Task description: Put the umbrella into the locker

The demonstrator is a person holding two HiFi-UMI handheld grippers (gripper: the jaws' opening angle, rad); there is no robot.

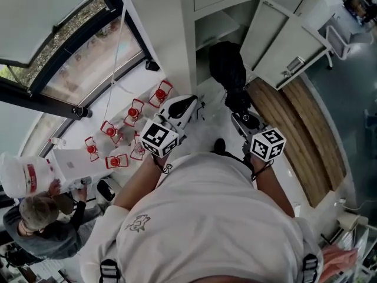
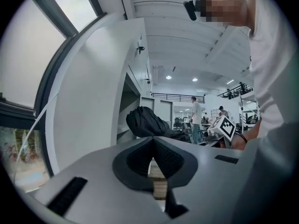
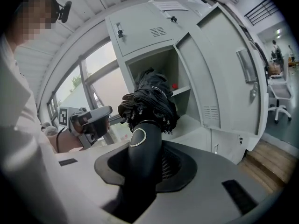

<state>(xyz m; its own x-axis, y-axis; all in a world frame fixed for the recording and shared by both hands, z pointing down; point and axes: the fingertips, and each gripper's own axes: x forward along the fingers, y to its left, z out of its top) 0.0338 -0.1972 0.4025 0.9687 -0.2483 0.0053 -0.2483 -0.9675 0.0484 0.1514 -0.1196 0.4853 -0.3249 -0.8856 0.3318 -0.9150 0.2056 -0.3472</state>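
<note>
A folded black umbrella [image 1: 227, 69] sticks out ahead of my right gripper [image 1: 244, 114], which is shut on its black handle [image 3: 142, 148]. In the right gripper view the bunched canopy [image 3: 149, 99] hangs in front of the open white locker [image 3: 154, 64], level with its shelf. The locker door [image 1: 277, 40] stands swung out to the right. My left gripper [image 1: 187, 106] is held just left of the umbrella with nothing in it. Its dark pads [image 2: 140, 160] meet at the tips, and the umbrella [image 2: 147, 121] shows beyond them.
Several red-and-white objects [image 1: 134, 112] lie on the white ledge under the window at the left. A seated person [image 1: 41, 217] is at the lower left. Wooden flooring [image 1: 306, 134] runs to the right of the locker. An office chair [image 3: 275, 97] stands far right.
</note>
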